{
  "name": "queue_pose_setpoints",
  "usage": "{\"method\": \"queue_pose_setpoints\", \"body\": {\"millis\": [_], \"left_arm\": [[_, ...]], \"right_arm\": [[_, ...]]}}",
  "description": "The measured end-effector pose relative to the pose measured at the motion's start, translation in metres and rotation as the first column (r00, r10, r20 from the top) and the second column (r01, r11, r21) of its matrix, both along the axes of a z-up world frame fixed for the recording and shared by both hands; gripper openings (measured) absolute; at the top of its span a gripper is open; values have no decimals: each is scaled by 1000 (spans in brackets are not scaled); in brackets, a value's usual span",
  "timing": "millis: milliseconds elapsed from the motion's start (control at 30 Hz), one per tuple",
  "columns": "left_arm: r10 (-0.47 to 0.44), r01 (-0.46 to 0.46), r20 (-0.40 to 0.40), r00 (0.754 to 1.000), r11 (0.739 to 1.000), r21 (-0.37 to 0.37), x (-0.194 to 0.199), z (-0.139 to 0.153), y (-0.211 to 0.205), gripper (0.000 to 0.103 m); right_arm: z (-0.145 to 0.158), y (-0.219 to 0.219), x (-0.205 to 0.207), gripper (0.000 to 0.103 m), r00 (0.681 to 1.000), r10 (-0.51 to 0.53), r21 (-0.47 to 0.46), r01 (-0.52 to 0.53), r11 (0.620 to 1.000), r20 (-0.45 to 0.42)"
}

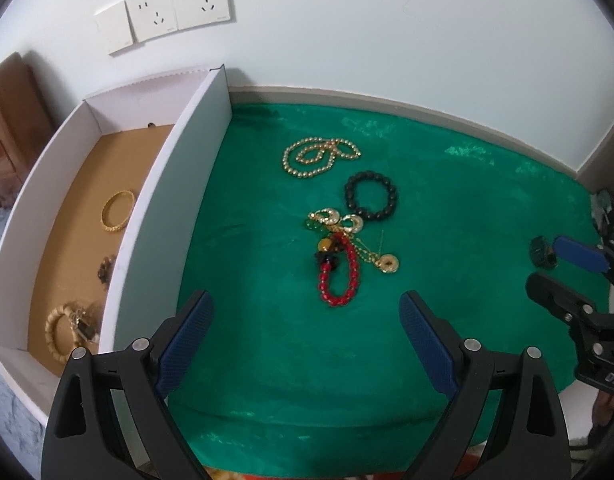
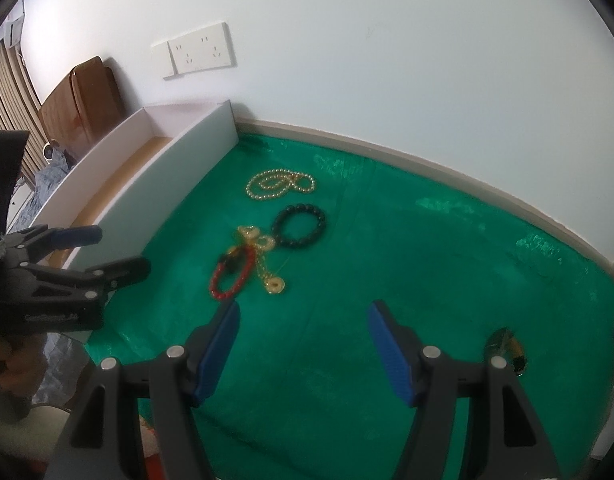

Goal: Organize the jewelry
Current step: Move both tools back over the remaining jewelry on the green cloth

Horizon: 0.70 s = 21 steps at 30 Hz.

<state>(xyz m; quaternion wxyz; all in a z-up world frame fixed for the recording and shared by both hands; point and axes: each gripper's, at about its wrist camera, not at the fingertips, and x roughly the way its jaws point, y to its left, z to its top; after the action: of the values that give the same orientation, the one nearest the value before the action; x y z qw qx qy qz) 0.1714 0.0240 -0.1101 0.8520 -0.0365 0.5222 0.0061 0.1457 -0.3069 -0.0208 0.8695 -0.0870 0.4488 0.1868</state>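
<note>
On the green cloth (image 1: 467, 216) lie a pearl necklace (image 1: 319, 157), a black bead bracelet (image 1: 371, 196), a red bead bracelet (image 1: 341, 276) and a tangle of gold pieces with a coin pendant (image 1: 388, 264). They also show in the right wrist view: pearls (image 2: 281, 184), black bracelet (image 2: 300, 225), red bracelet (image 2: 232, 274). My left gripper (image 1: 307, 314) is open and empty, just short of the red bracelet. My right gripper (image 2: 303, 322) is open and empty, to the right of the pile; it shows in the left wrist view (image 1: 547, 268).
A white box (image 1: 163, 200) with a brown floor stands left of the cloth and holds a gold bangle (image 1: 118, 211), a wooden bead bracelet (image 1: 61, 328) and a small dark piece (image 1: 105, 267). A small dark object (image 1: 542, 251) and a yellow-handled item (image 2: 507, 346) lie at the cloth's right. The wall runs behind.
</note>
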Motion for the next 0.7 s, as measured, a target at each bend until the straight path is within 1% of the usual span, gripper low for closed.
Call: {"method": "queue_pose_setpoints", "body": {"millis": [200,333,367,433,467,500,533,633,700], "left_arm": [[-8,8,-9,1000,1000,22,11,-6,-2,94],[-11,11,-18,1000,1000,24,16,-10,0,94],[-14,14,-19,1000,1000,17,17,-12,3,94],[-21,21,-13,1000,999,-39,18,-13,11,94],[-22,21,-6,1000,996,-89,19,-14,19,94],[-23,22,-4,1000,994,-111,20,-15,22,94],[-27,27,-2,1000,992,-120,22,-17,25,94],[-64,64,1,998,991,-118,31,-27,22,94],[-92,91,-9,996,991,-96,40,-39,14,94]], "right_arm": [[-2,1,5,68,1000,1,3,-1,1000,-7],[-4,2,11,68,1000,4,1,-4,1000,-15],[-4,2,12,68,1000,4,1,-4,1000,-17],[-5,2,14,68,1000,8,1,-8,1000,-23],[-5,2,15,68,1000,9,1,-9,1000,-22],[-5,2,16,68,1000,10,0,-10,1000,-22],[-6,2,17,68,1000,11,1,-11,1000,-24],[-9,0,20,68,999,8,4,-8,1000,-36],[-11,-2,22,68,999,5,5,-5,1000,-45]]}}
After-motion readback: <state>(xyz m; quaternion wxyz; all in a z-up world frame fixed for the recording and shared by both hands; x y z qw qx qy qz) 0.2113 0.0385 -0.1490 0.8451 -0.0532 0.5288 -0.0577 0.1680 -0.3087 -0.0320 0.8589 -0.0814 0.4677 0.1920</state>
